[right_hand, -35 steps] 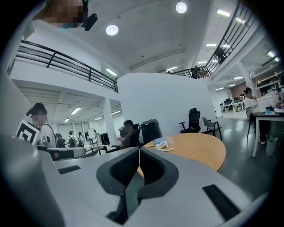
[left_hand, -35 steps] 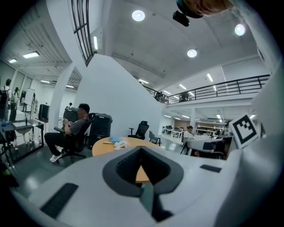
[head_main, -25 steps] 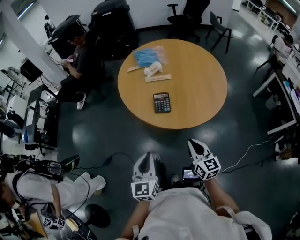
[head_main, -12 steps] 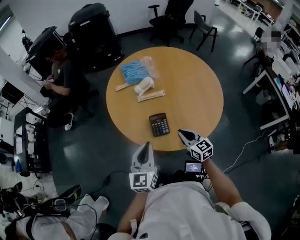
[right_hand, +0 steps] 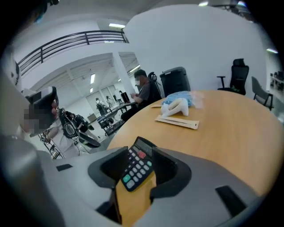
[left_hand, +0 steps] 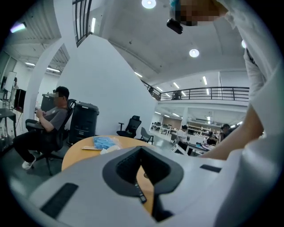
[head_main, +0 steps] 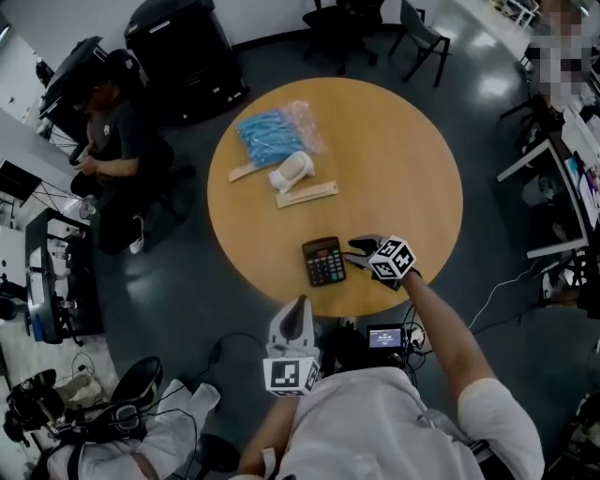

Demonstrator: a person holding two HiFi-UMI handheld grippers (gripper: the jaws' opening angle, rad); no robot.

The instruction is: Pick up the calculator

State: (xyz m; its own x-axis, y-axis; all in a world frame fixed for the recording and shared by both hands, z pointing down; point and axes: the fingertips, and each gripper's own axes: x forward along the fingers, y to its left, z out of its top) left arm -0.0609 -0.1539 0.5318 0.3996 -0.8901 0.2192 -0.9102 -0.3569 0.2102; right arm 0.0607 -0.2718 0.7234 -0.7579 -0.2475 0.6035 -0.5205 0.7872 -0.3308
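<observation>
The black calculator (head_main: 323, 261) lies flat near the front edge of the round wooden table (head_main: 394, 159). My right gripper (head_main: 357, 250) reaches over the table, its tips just right of the calculator. Its jaws are opening, and in the right gripper view the calculator (right_hand: 137, 167) shows in the gap between them, untouched by the pads. That gripper (right_hand: 135, 179) points down at the tabletop (right_hand: 230, 128). My left gripper (head_main: 300, 304) hangs off the table's front edge, its tips together and empty. In the left gripper view only a thin slit shows between its jaws (left_hand: 143, 176).
At the table's back left lie a blue plastic packet (head_main: 267, 134), a white object (head_main: 292, 171) and two paper sleeves (head_main: 307, 194). A person sits on a chair (head_main: 112, 141) left of the table beside black bins (head_main: 178, 47). Office chairs (head_main: 412, 28) stand behind, desks at the right.
My right gripper moved forward from the table's edge over the tabletop to the calculator's right side, and its jaws opened. The left gripper came slightly nearer the table edge.
</observation>
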